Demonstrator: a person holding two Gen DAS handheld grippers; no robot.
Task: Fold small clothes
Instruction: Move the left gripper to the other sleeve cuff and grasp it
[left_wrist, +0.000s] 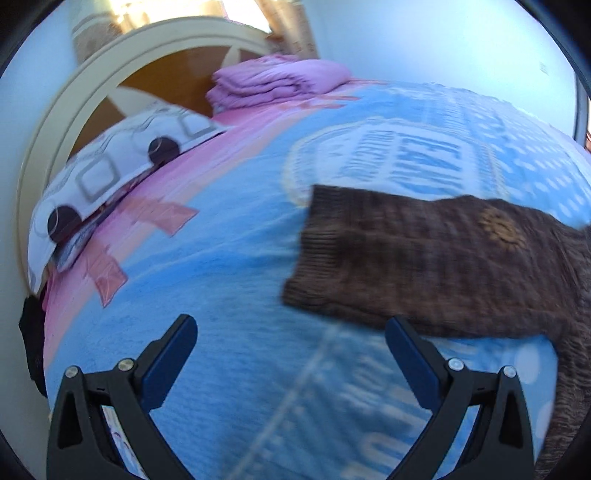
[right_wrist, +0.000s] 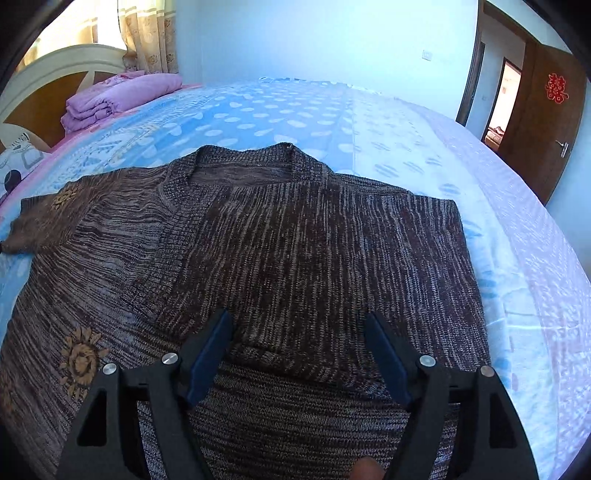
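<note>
Sweater (right_wrist: 258, 251) is my landmark here: a brown marled knit lying flat on the blue spotted bedspread (right_wrist: 280, 110), neckline toward the far wall, front panels overlapping. The garment's right side looks folded in across the body, ending in a straight edge with bare bedspread beyond it. The other sleeve (left_wrist: 424, 258) lies stretched out sideways from the body toward the pillow end of the bed. I can see a tan sunflower motif (right_wrist: 79, 360) on the body near that sleeve side, and a second one out on the sleeve itself.

My right gripper (right_wrist: 299, 343) hangs over the lower middle of the sweater, its blue-padded fingers (right_wrist: 208, 360) spread wide with only flat knit showing between them; they clamp nothing, and I cannot tell whether the tips graze the fabric.

My left gripper (left_wrist: 291, 339) is out past the cuff end of that sleeve, over bare bedspread. Its fingers (left_wrist: 173, 354) stand wide apart and grip nothing. The fingertip nearer the sweater overlaps the sleeve's near edge in the left wrist view, though the blur keeps me from saying whether it touches.

Beyond the sweater's sleeve, toward the cream-framed headboard (right_wrist: 55, 66), sit a folded purple quilt (right_wrist: 118, 96) and a white pillow (left_wrist: 122, 162) printed with dark circles. Off the folded side, well apart from the sweater, a wooden door (right_wrist: 543, 122) stands open.
</note>
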